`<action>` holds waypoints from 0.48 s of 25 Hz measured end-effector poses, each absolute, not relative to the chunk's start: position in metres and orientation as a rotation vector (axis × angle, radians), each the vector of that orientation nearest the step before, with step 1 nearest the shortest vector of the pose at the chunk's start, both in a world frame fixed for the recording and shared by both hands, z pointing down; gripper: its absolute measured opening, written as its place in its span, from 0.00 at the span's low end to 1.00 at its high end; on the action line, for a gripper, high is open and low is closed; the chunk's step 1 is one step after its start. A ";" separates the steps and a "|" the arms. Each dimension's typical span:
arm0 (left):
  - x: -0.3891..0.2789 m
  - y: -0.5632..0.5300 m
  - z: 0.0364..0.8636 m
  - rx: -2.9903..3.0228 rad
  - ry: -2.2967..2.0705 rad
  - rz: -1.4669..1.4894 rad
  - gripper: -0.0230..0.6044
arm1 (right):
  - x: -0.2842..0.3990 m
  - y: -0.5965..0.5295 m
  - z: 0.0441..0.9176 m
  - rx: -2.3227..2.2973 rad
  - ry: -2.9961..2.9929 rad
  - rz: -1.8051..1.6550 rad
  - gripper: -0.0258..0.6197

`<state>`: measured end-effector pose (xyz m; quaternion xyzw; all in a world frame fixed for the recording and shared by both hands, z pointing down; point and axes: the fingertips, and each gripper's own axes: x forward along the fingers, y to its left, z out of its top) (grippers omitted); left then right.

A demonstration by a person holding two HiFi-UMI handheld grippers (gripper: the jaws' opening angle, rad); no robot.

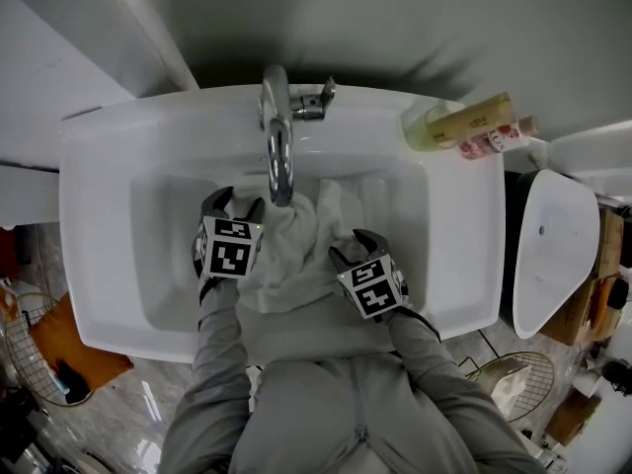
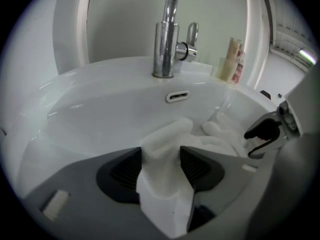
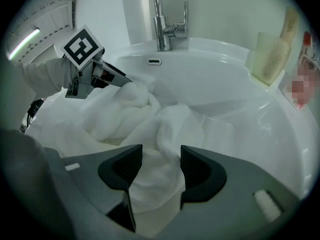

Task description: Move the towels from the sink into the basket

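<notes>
Between the jaws of my left gripper (image 2: 160,166) a bump of white towel (image 2: 165,139) sticks up. The jaws are partly open. The cloth fills the gap and brushes both pads, but it does not look squeezed, so I am not holding it.

My right gripper (image 3: 157,166) is open wide. A soft fold of towel sits between its jaws too, with the pads standing on each side of it and not pinching it.

Both grippers point down into the white sink (image 1: 99,166). The towels lie in a crumpled heap right under them and between them, down in the bowl. More towel spreads out past the right gripper's tips, toward the left gripper.

Straight ahead of the left gripper, past the towel, the shiny tap (image 2: 167,34) stands on the back rim of the sink. Its spout hangs above the heap, just ahead of both grippers. Off to the right of the right gripper, some bottles (image 1: 474,121) lie on the back corner of the sink.
</notes>
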<state>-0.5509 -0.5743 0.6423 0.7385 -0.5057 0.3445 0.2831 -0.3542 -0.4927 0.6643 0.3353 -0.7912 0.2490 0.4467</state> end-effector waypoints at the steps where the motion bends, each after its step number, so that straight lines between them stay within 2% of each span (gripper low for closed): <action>1: -0.550 -0.576 0.645 1.976 -1.344 0.925 0.46 | -0.354 -0.492 0.668 0.825 -1.948 0.620 0.38; 12: -0.544 -0.582 0.670 1.966 -1.269 0.987 0.45 | -0.361 -0.493 0.691 0.792 -1.889 0.639 0.38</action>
